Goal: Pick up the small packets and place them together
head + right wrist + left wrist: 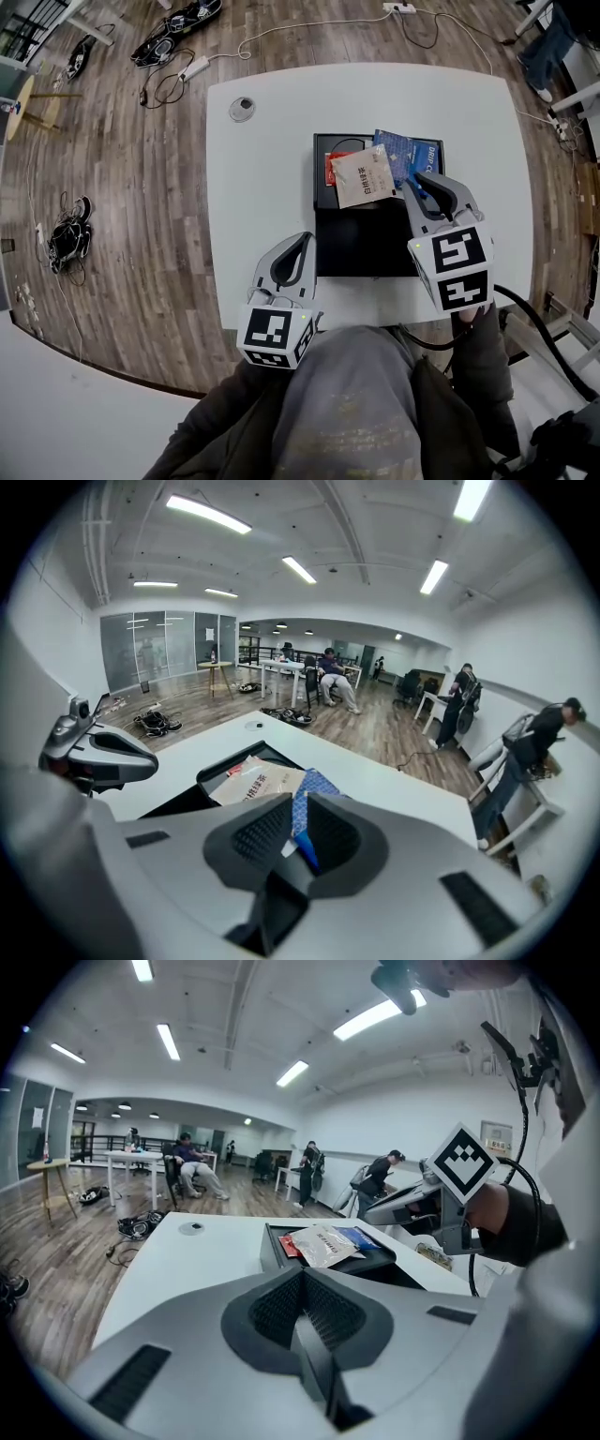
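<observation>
The blue patterned packet (307, 797) is pinched at its near end between the jaws of the right tongs (298, 834), which stand only narrowly apart, pressed on its two faces. In the head view this packet (392, 150) reaches from the right tongs (418, 184) over the far right part of the black tray (361, 246). Just left of it lies a beige packet (364, 176), overlapping a red packet (329, 170) at the tray's far left. A dark blue packet (429, 157) lies at the far right corner, partly under the patterned one. Whether the held packet touches the others cannot be told.

The left tongs (300, 242) hover at the tray's near left edge, apart from all the packets; the left gripper view shows the left tongs (302, 1283) closed, jaws together with nothing between them.

The tray sits on a white surface (272, 159). A small round disc (242, 109) lies at its far left, well apart from the tray. Cables (173, 80) trail on the wooden floor (122, 234) beyond.
</observation>
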### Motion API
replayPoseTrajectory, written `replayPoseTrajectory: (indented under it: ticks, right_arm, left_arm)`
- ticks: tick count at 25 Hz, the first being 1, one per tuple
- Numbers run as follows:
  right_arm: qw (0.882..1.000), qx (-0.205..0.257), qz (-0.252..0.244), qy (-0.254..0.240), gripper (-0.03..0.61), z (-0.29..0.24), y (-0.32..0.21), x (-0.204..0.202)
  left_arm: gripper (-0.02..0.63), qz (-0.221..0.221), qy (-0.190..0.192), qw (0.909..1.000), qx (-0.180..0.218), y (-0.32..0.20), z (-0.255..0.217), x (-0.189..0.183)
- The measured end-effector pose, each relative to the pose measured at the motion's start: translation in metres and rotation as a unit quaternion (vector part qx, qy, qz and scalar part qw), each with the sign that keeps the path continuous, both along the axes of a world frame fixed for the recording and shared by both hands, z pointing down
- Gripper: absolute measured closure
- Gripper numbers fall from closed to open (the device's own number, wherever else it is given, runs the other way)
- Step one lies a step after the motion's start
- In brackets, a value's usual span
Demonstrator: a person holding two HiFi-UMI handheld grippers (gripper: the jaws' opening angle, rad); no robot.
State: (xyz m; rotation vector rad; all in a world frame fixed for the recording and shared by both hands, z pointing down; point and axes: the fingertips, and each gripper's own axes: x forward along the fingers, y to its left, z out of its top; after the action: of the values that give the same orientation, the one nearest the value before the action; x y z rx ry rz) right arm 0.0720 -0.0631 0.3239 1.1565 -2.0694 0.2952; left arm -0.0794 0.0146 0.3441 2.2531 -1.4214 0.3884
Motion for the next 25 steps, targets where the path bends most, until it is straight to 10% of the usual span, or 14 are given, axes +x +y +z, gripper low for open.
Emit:
replayPoseTrajectory:
  ticks: [25]
  right_arm:
    - [0.977, 0.09, 0.004, -0.191, 0.574, -0.052, 0.1, 0.017]
  left_arm:
    - [0.623, 0.081, -0.003, 0.9902, 0.114, 0.048, -0.072, 0.105]
